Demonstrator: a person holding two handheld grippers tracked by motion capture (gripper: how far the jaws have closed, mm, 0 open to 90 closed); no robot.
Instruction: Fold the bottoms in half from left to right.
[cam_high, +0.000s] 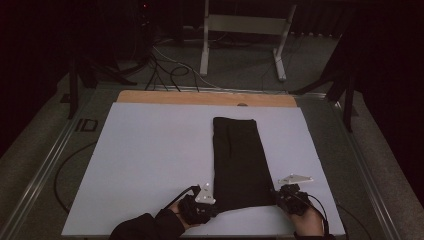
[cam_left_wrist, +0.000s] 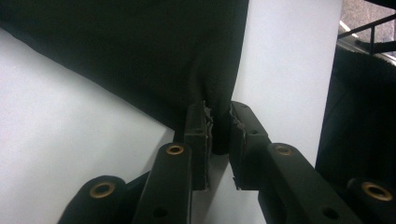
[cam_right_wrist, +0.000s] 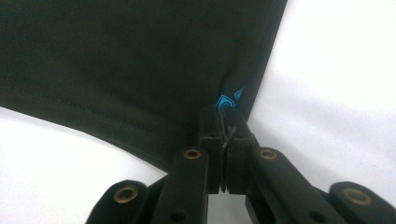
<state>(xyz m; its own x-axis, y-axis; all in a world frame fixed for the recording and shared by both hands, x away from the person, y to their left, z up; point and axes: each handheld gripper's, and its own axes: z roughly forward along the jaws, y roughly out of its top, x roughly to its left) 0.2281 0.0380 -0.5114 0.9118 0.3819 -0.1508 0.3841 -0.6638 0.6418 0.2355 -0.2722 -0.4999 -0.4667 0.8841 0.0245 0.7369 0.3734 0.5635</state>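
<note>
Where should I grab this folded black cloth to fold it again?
Grip the black cloth at its two near corners, coming in low from the near edge. It lies flat as a long strip running away from you, so the corners are the free parts. The right gripper already pinches one; the left gripper straddles the other.

No legible text; just a blue emblem (cam_right_wrist: 229, 100) on the black garment (cam_right_wrist: 140, 60)

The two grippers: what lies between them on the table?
In the high view, the near end of the black cloth lies between the left gripper and right gripper.
</note>
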